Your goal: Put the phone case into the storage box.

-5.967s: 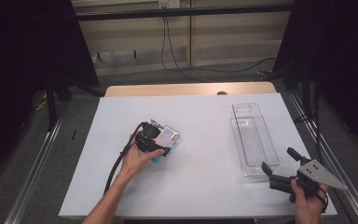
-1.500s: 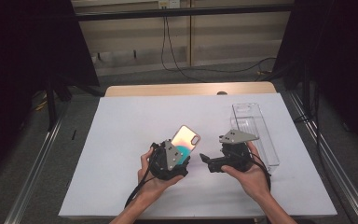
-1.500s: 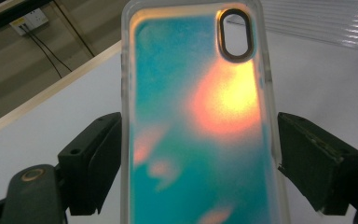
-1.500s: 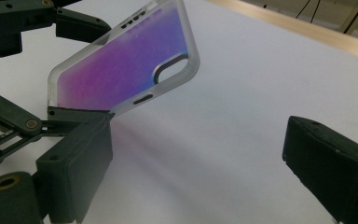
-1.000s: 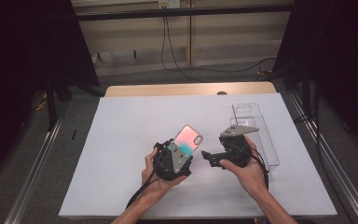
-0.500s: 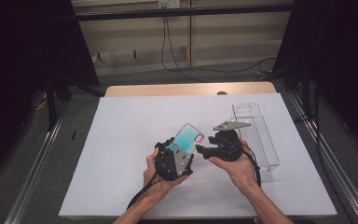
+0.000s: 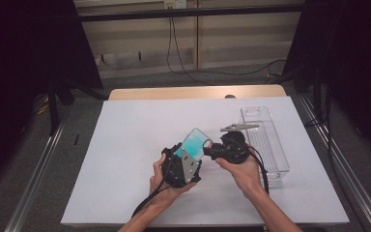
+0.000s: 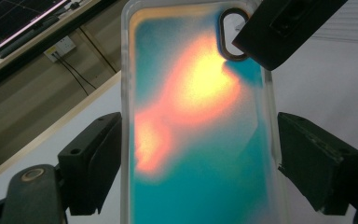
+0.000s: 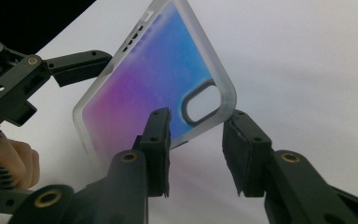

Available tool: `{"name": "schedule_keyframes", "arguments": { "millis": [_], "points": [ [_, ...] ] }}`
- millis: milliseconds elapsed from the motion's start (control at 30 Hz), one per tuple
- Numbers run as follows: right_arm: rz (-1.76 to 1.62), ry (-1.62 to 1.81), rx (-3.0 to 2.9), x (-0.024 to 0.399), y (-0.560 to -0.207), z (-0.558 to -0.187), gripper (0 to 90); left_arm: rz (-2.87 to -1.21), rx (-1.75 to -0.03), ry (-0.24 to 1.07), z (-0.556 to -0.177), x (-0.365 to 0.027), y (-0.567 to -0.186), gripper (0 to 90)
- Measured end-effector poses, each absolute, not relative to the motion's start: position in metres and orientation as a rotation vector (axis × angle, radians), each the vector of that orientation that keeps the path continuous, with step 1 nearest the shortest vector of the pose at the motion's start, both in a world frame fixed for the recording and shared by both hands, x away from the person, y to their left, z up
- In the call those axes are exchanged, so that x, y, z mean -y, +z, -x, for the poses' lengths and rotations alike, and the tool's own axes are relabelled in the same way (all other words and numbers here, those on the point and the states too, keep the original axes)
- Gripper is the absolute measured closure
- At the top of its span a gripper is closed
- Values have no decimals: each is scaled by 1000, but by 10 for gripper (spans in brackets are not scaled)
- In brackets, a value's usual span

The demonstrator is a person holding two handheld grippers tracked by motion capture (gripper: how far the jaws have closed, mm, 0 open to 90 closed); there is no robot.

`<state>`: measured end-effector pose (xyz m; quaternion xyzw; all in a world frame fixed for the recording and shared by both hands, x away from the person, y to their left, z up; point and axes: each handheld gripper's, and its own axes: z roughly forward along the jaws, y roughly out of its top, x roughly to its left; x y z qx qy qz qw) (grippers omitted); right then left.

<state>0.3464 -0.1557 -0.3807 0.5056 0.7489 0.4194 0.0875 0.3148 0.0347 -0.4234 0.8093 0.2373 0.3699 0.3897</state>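
Phone case (image 8: 200,140): frosted clear rim, teal-to-orange iridescent back, blue-purple from the other side; black grippers; white table (image 7: 125,145).

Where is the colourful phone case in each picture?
High view: the phone case is mid-table, tilted up between the two hands.
Left gripper view: it fills the middle, standing between the left tongs.
Right gripper view: upper middle, its corner entering the right tongs, which have just been closing.
Shared landmark: the oval camera hole near its corner.
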Motion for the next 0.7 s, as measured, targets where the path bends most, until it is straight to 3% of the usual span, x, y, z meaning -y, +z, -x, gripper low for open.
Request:
{"name": "schedule_keyframes", "arguments": {
  "millis": [700],
  "points": [
    [-1664, 1387, -2201, 160, -386, -350, 739, -2049, -612, 937, -316, -34, -426, 172]
  ]
}}
